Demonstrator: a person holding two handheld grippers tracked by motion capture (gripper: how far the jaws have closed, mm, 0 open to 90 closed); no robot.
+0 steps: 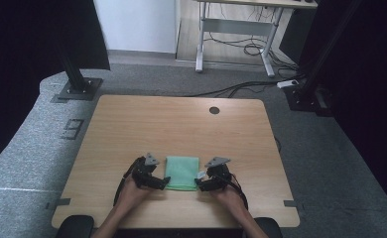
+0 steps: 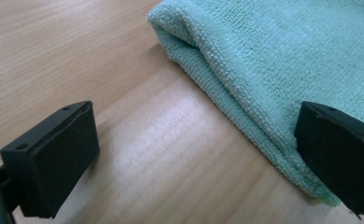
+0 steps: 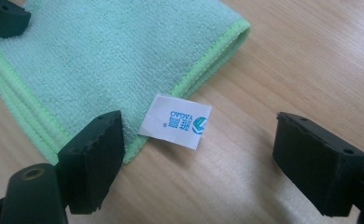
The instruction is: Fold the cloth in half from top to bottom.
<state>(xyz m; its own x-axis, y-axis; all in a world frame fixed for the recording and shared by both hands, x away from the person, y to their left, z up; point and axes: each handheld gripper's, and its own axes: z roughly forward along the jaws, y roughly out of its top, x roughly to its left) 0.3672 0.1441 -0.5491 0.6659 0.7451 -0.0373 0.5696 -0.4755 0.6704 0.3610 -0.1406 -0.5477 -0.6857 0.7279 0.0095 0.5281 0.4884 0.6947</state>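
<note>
A folded green microfibre cloth (image 1: 182, 172) lies flat on the wooden table (image 1: 181, 124) near its front edge. My left gripper (image 1: 164, 182) rests at the cloth's left side, open. In the left gripper view (image 2: 194, 154) its jaws stand wide apart, one over bare wood, the other over the cloth's folded edge (image 2: 283, 56). My right gripper (image 1: 200, 184) rests at the cloth's right front corner, also open (image 3: 199, 158). The cloth's white label (image 3: 175, 120) lies on the wood between its jaws, and one jaw overlaps the cloth corner (image 3: 101, 60). Nothing is gripped.
A round cable hole (image 1: 214, 110) sits near the table's far edge. A white-legged desk (image 1: 241, 29) and loose cables (image 1: 241, 89) are on the grey carpet beyond. Black stand bases (image 1: 77, 89) flank the table's far corners.
</note>
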